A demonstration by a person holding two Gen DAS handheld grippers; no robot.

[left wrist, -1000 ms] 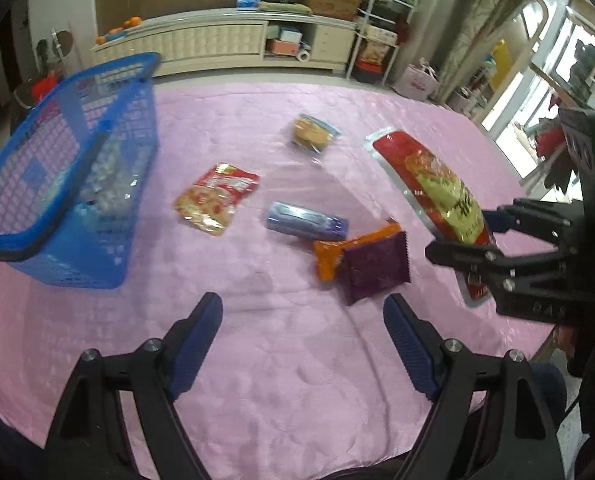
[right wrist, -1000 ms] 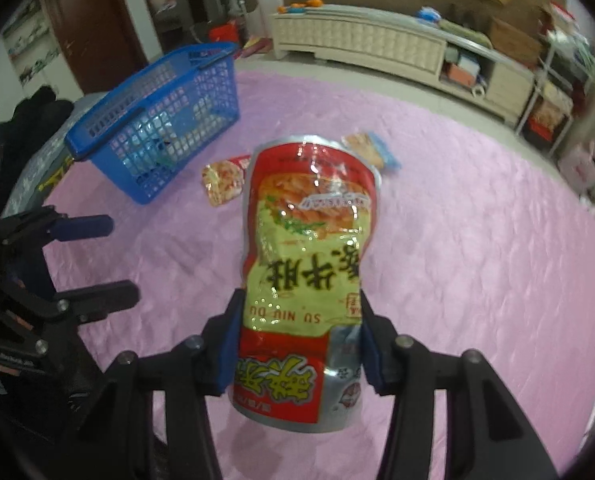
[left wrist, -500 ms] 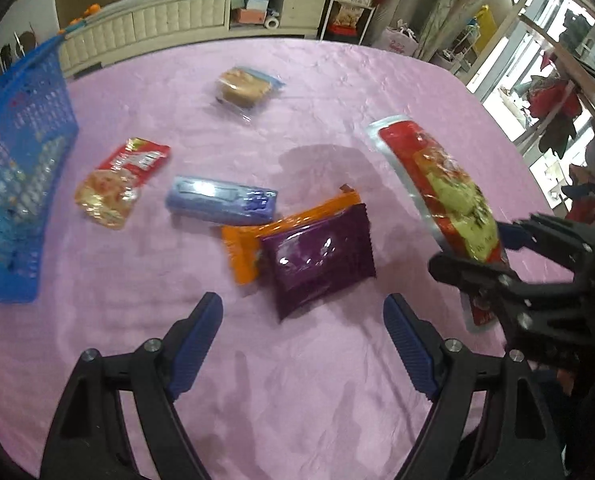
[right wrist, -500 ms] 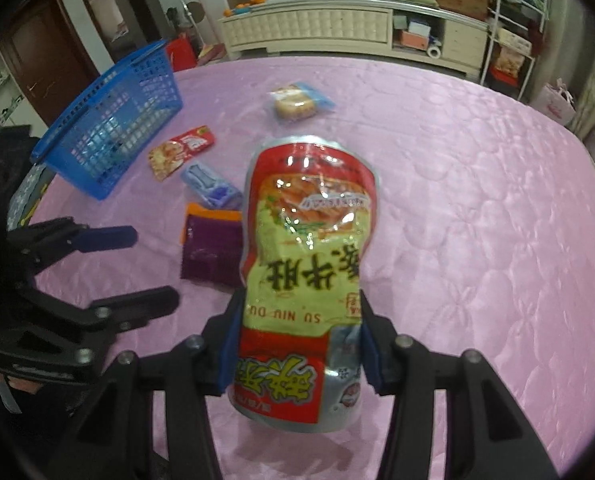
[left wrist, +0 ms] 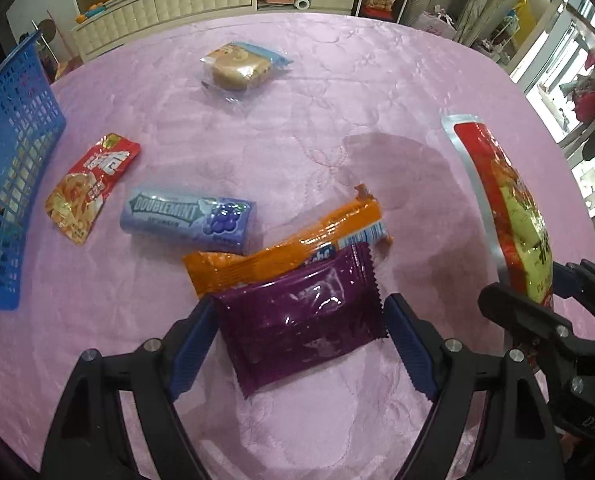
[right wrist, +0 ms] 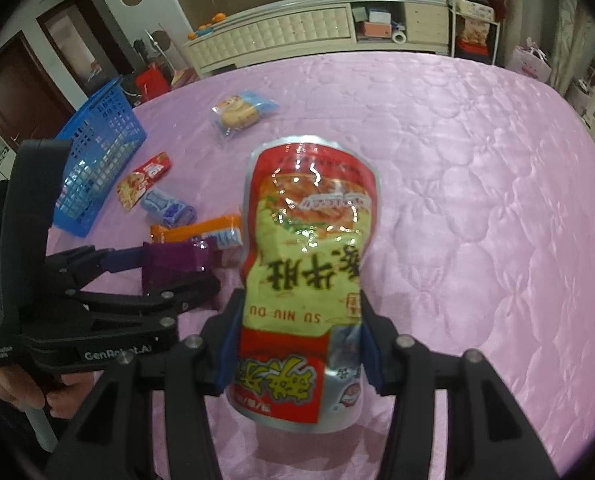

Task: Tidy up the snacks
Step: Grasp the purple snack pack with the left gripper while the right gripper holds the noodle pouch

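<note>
While pointing steeply down at the table: both tools, one in each hand.
Left tool: jaws wide apart, straddling the purple packet; blue pads just beside its two short ends, left pad about at the edge, right pad with a small gap; no squeeze visible.
Right tool: clamped on the big red-and-yellow snack bag, pads pressing its lower sides, bag pinched at the waist and held clear of the cloth.
Purple packet: flat on the pink quilted table cover, lying over the lower edge of the orange packet.
Blue gum pack: just left of the orange packet, almost touching its end.
Small red noodle packet: left of the gum, near the basket.
Clear-wrapped cake: farther back, well apart from the rest.
Blue basket: at the left edge of the table, tilted.
Hand: gripping the left tool's handle, seen from the right wrist camera.
</note>
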